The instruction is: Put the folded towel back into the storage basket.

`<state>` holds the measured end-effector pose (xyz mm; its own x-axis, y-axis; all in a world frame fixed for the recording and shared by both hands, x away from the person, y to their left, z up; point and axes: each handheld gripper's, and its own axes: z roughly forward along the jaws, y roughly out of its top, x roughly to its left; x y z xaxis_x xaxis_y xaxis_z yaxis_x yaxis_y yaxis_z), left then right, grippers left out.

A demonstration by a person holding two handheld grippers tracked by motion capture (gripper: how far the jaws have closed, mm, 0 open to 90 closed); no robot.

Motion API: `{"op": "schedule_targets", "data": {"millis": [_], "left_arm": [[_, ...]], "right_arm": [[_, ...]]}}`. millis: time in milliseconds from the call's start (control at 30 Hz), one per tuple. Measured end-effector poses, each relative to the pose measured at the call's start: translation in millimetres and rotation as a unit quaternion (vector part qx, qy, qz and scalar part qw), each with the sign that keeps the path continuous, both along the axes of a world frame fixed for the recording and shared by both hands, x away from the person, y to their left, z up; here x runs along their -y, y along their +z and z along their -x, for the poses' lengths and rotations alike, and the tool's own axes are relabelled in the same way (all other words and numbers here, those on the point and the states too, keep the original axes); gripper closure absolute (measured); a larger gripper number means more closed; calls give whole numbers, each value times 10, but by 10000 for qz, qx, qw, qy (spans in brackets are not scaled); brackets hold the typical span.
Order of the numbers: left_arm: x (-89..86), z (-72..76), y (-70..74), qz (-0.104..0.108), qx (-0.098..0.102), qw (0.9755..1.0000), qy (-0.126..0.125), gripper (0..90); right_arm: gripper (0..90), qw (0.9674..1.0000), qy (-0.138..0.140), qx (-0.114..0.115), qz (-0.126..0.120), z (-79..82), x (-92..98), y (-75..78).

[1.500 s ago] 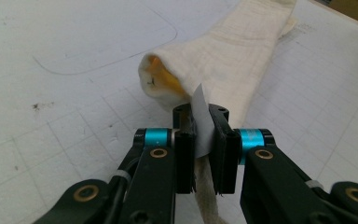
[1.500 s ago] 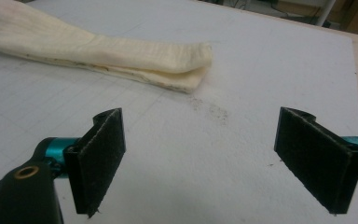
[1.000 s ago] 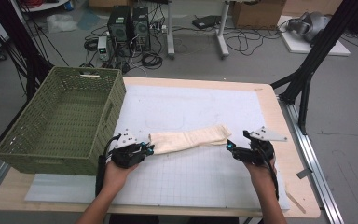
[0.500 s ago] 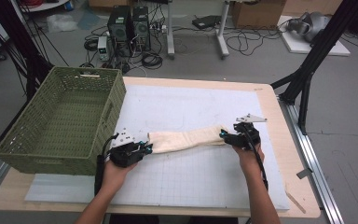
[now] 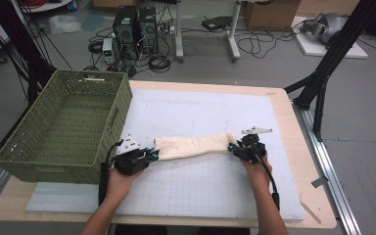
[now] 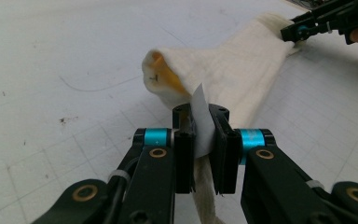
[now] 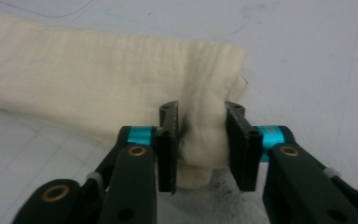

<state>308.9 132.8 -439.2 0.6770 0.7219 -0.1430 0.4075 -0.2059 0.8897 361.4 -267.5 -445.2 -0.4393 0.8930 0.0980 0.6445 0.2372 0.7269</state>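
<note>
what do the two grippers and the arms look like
Both the left gripper and the right gripper are black, with flat black jaws, cyan rings and brass-coloured pivot screws. A black cable trails from each, and each carries a grey three-cornered plate. The forearms are bare, no sleeves.

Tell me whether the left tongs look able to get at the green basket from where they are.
Probably yes: the left tongs sit right beside the green basket, nothing between, but they are shut on the cream cloth.

We are seeing a wooden table (image 5: 293,147) carrying a white gridded mat (image 5: 200,191), with a green basket (image 5: 63,127) and a cream cloth (image 5: 193,146) lying on it.
</note>
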Motion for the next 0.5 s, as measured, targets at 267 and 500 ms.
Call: {"op": "schedule_targets", "data": {"millis": [267, 500], "left_arm": [[-6, 3, -13, -9, 4, 10000, 35, 810], [-22, 27, 18, 140, 355, 9993, -12, 818]], "right_arm": [[800, 9999, -14, -37, -134, 88, 4, 3], [805, 9983, 293, 442, -230, 273, 119, -2]]}}
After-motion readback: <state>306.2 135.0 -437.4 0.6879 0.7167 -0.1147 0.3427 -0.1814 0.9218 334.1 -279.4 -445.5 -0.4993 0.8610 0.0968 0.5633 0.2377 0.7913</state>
